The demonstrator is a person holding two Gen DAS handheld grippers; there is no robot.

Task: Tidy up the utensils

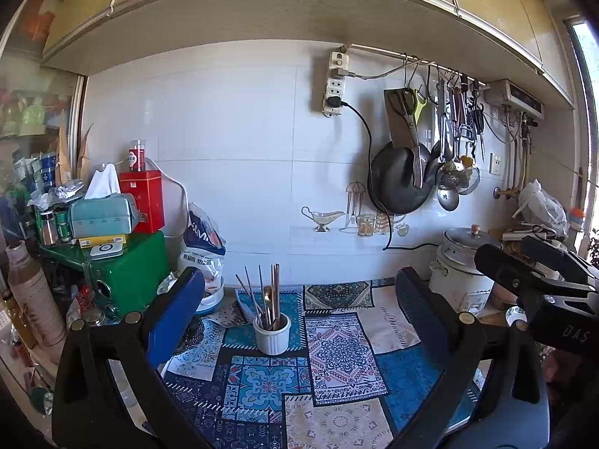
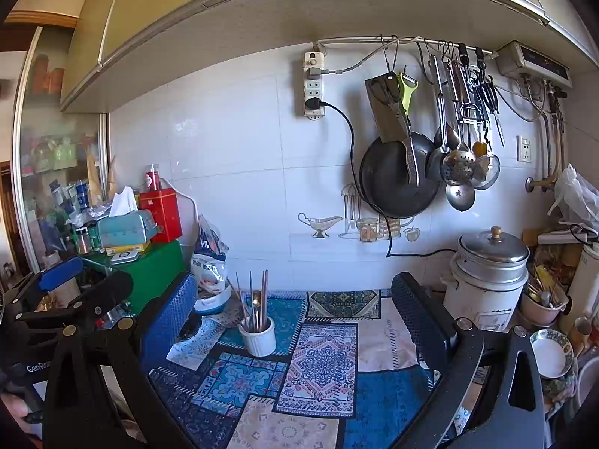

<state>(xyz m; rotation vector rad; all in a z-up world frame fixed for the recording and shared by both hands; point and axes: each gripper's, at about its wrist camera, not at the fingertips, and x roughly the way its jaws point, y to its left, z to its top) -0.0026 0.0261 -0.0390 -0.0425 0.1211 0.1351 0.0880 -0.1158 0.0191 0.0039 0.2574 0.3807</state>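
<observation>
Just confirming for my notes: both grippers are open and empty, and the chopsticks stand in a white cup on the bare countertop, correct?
Nearly. The cup holding the chopsticks stands on a patterned mat, not bare countertop, as the left wrist view shows. The left gripper and right gripper are indeed open and empty.

Daylight enters from the window (image 1: pixel 586 86) at far right; we note it blown out there. The white tiled wall (image 1: pixel 232 119) is evenly bright, with soft sheen. The hanging wok (image 2: pixel 397 183) casts a faint shadow leftward. Both fisheye views bend the cabinet underside (image 2: pixel 262 26) strongly; corners vignette to black. The glass-fronted shelves (image 1: pixel 33 112) look hazy.
</observation>
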